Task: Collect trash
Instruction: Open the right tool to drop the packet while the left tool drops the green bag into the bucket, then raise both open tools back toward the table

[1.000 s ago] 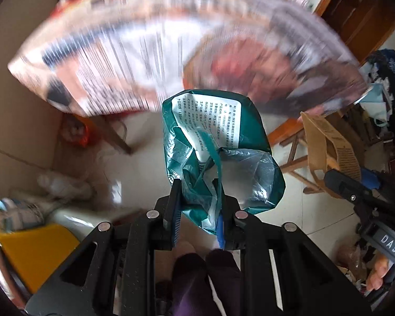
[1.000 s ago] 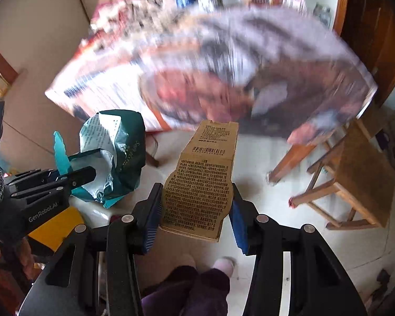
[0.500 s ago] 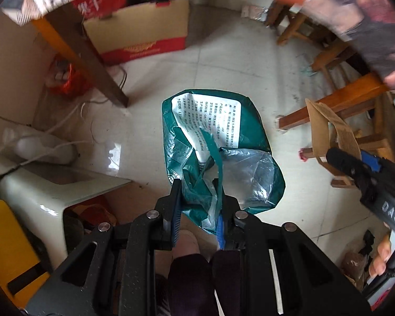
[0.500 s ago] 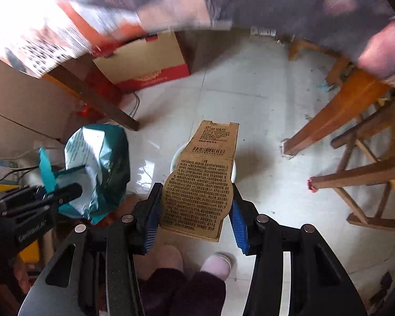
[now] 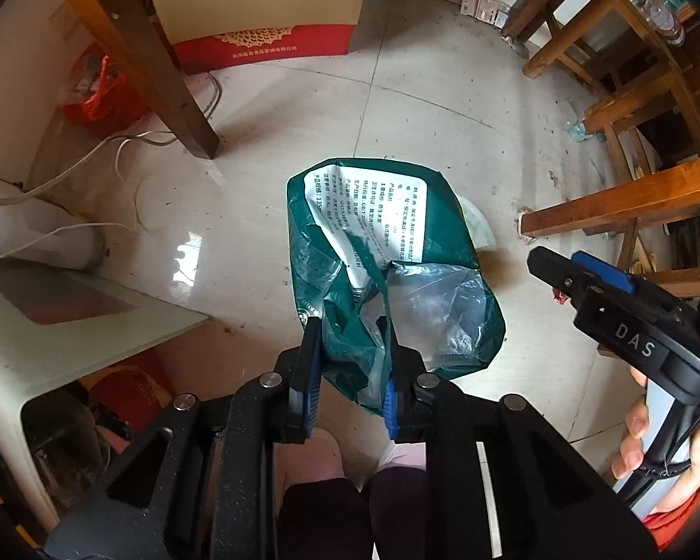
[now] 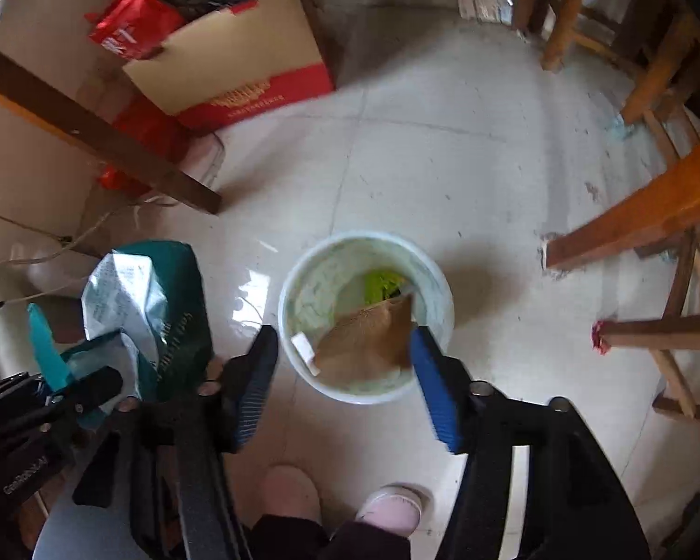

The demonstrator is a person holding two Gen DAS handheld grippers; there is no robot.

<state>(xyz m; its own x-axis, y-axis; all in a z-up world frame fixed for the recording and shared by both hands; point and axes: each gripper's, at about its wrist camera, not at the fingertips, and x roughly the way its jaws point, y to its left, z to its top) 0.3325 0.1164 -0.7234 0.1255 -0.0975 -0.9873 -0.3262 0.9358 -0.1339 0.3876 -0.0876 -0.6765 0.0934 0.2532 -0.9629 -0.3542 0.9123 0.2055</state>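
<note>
A crumpled green plastic bag [image 5: 387, 242] with a white printed label hangs from my left gripper [image 5: 350, 326], which is shut on its lower folds and points straight down at the floor. The same green bag [image 6: 172, 289] shows at the left of the right wrist view. My right gripper [image 6: 345, 333] hovers over a white bucket [image 6: 287, 298] on the floor, and its jaws are opening. A brown paper packet [image 6: 368, 340] lies tilted inside the bucket, below the pads and free of them. Something green lies deeper in the bucket.
A red and tan cardboard box [image 6: 238, 60] stands at the back, with a dark table leg [image 5: 163, 70] in front of it. Wooden stools [image 6: 630, 214] crowd the right side. A white appliance [image 5: 37, 233] with cables sits on the left. Pink slippers [image 6: 387, 504] are just below the grippers.
Both grippers came down from table height to near the floor. The right jaws widened and the brown packet left them for the bucket. The left grip on the bag is unchanged.
</note>
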